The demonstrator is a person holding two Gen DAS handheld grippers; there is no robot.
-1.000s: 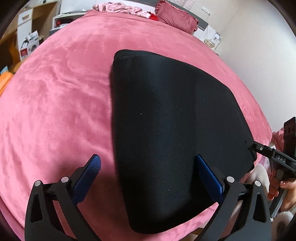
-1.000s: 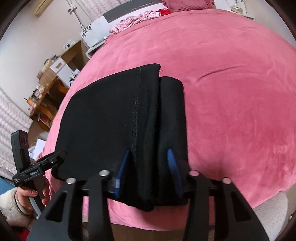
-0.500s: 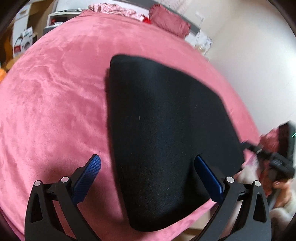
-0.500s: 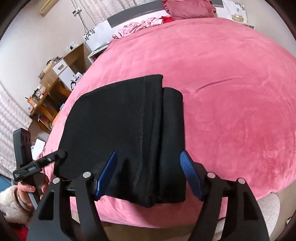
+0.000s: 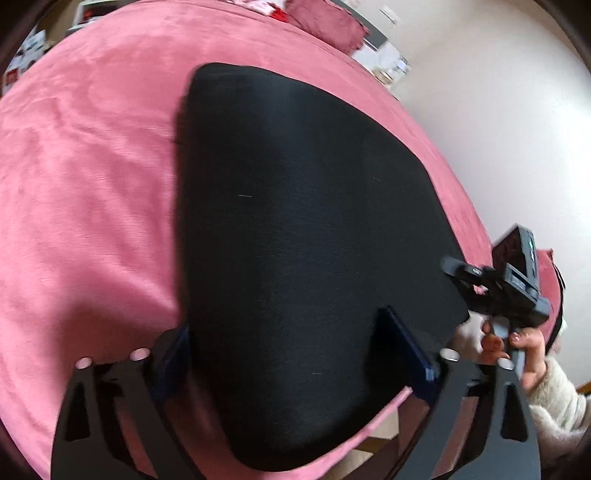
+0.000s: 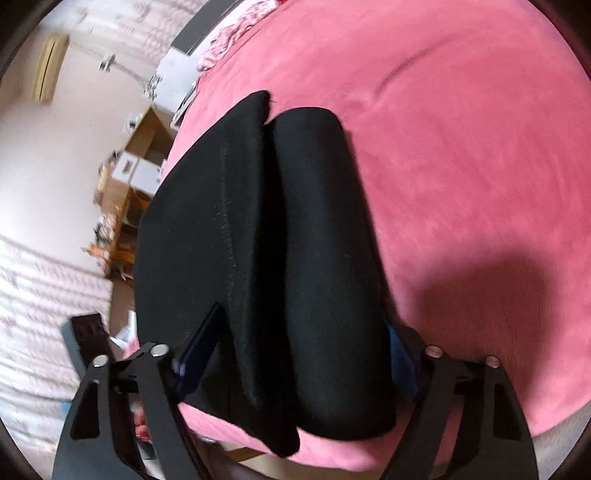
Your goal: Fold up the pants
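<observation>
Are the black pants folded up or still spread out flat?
Folded. The black pants lie as a compact stack on the pink bed, with layered edges showing.

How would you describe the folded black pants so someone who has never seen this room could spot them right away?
Start at the big bed with the pink velvety cover. At its near edge, in front of both grippers, lies a flat folded bundle of black fabric pants. It is the only black thing on the cover, a thick rounded fold along its right side, unlike the pink patterned clothes and dark pink pillow at the far end.
</observation>
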